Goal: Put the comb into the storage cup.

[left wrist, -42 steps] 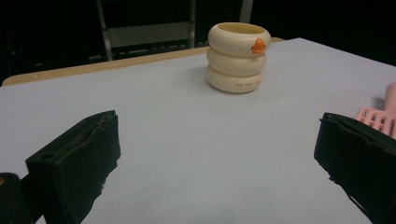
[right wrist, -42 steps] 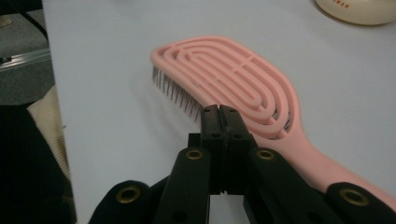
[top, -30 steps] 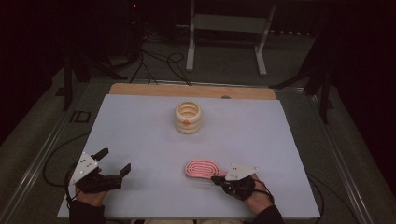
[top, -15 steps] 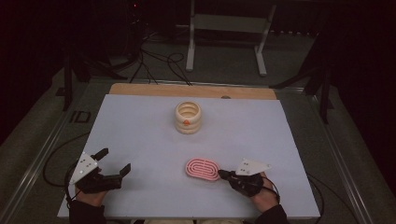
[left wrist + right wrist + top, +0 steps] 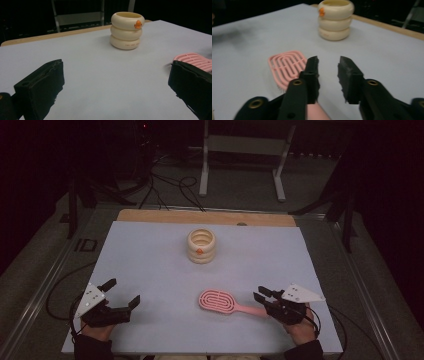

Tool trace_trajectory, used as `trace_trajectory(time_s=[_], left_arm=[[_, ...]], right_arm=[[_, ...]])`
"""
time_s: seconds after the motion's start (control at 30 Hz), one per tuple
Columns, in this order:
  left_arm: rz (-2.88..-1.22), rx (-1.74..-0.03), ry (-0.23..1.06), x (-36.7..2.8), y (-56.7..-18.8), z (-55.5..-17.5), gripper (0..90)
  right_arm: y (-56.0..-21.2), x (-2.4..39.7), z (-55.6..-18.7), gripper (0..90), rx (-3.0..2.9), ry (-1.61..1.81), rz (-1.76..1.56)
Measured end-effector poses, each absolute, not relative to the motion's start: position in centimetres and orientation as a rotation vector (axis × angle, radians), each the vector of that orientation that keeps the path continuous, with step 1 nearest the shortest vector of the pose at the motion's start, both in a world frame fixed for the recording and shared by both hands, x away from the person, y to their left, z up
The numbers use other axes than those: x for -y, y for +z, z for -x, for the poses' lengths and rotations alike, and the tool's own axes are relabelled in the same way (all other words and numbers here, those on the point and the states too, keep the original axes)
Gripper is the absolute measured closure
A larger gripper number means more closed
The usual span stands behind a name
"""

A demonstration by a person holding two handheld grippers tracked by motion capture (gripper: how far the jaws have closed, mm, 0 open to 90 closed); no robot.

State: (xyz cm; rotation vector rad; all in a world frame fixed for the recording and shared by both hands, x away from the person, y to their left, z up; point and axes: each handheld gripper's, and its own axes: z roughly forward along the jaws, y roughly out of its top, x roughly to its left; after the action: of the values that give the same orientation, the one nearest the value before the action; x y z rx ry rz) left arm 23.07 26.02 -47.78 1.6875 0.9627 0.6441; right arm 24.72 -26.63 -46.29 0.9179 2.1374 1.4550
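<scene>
A pink hairbrush [image 5: 217, 301] lies flat on the white table [image 5: 150, 255], its handle [image 5: 247, 309] pointing right. My right gripper [image 5: 261, 296] hovers at the handle's end. Its jaws have just been opening, and they stand apart without pressing on anything. In the right gripper view the brush head [image 5: 286, 65] lies left of the jaws and the handle [image 5: 317, 112] passes beneath my right gripper [image 5: 328, 67]. A cream ribbed cup [image 5: 201, 246] with an orange mark stands upright mid-table. My left gripper [image 5: 123, 292] rests at the front left, wide open and empty.
From my left gripper [image 5: 116, 75] the cup [image 5: 127, 30] stands ahead and the brush [image 5: 192, 60] lies far right. A wooden strip [image 5: 205, 217] edges the table's far side. Cables [image 5: 165, 185] and a metal stand [image 5: 245, 150] occupy the floor beyond.
My right gripper has drawn back to the right along the brush handle, risen a little, and opened its jaws. The brush stays where it lay. The left gripper has not moved.
</scene>
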Motion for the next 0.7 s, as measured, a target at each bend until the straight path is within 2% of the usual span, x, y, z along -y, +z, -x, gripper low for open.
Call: trace_trajectory(time_s=[0.27,0.3,0.37,0.4,0.53,0.7], left_arm=[[-1.685,-0.961,0.650,-26.0,-47.7,-23.0,1.3],[-1.682,-0.963,0.653,-26.1,-47.7,-23.0,1.3],[-1.680,-0.963,0.654,-26.1,-47.7,-23.0,1.3],[-1.676,-0.966,0.657,-26.1,-47.7,-23.0,1.2],[-1.674,-0.968,0.660,-26.1,-47.7,-23.0,1.3],[-1.671,-0.975,0.671,-26.2,-47.7,-23.0,1.2]], right_arm=[[-46.4,28.8,-24.4,52.8,-2.021,1.465,-0.976],[-46.4,29.5,-24.3,46.3,-1.972,1.472,-1.001],[-46.4,29.6,-24.3,45.1,-1.964,1.481,-1.011],[-46.4,29.9,-24.1,40.8,-1.942,1.477,-1.024],[-46.6,30.0,-24.0,39.0,-1.936,1.463,-1.039],[-46.7,29.9,-23.8,31.6,-1.919,1.447,-1.043]])
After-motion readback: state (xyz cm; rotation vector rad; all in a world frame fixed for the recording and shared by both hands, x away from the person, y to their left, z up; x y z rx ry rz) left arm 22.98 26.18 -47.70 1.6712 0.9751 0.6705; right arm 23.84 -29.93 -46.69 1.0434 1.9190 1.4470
